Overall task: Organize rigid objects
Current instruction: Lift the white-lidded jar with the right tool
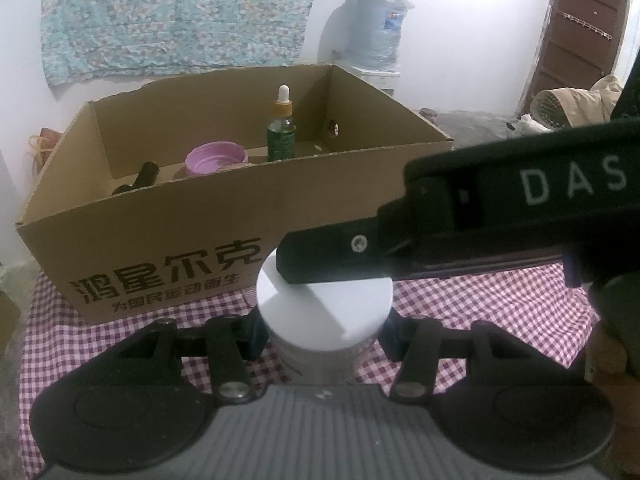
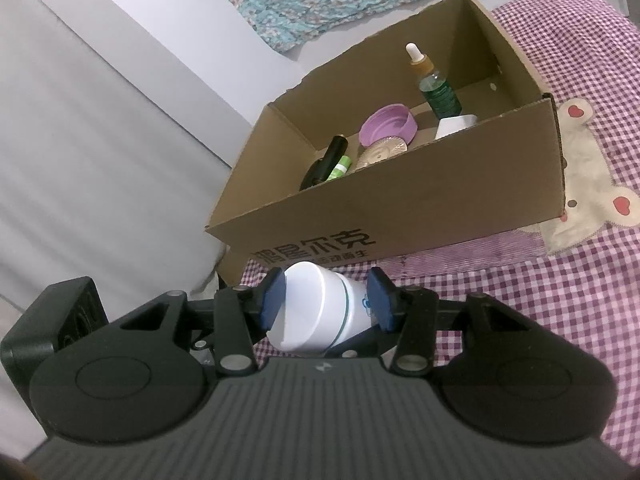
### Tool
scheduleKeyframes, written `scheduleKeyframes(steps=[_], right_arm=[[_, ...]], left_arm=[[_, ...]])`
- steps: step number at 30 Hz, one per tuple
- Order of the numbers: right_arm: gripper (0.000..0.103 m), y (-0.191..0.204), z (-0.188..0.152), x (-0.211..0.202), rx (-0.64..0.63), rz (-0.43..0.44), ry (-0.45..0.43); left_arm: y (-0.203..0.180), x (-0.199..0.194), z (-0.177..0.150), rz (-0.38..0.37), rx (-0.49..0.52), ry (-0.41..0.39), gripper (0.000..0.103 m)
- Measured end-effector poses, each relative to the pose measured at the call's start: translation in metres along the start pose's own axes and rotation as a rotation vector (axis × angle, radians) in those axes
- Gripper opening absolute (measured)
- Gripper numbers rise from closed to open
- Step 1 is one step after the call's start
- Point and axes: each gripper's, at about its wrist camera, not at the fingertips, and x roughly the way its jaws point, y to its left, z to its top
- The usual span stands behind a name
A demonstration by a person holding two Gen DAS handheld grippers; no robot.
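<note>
A white jar [image 1: 324, 320] with a flat white lid is held between the two pads of my left gripper [image 1: 324, 336], which is shut on its body. My right gripper [image 2: 328, 304] is shut on the same white jar [image 2: 316, 312], one pad on the lid top and one on the base; its black finger [image 1: 332, 258] lies across the lid in the left wrist view. Behind stands an open cardboard box [image 1: 224, 224] holding a green dropper bottle [image 1: 281, 130], a purple cap [image 1: 216, 158] and a black bottle [image 1: 144, 178].
The box [image 2: 420, 196] sits on a red-and-white checked cloth [image 2: 540, 300] with a bear patch [image 2: 588, 184]. It also holds a small white object [image 2: 456, 124], a gold disc [image 2: 380, 154] and a green tube [image 2: 340, 168]. A water dispenser [image 1: 374, 28] and a brown door [image 1: 576, 36] stand behind.
</note>
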Motion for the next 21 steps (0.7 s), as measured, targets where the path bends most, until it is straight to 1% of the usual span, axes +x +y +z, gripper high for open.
scheduleKeyframes(steps=[16,21], right_arm=[[0.046,0.0062,0.0009,-0.0052,-0.03,-0.007,-0.007],[0.046,0.0041,-0.0007,-0.0021,-0.017,-0.012,0.011]], left_arm=[[-0.0074,-0.0034,0.0024,0.012,0.0,-0.017,0.054],[-0.0087,-0.0008,0.0006,0.011,-0.005,-0.005,0.054]])
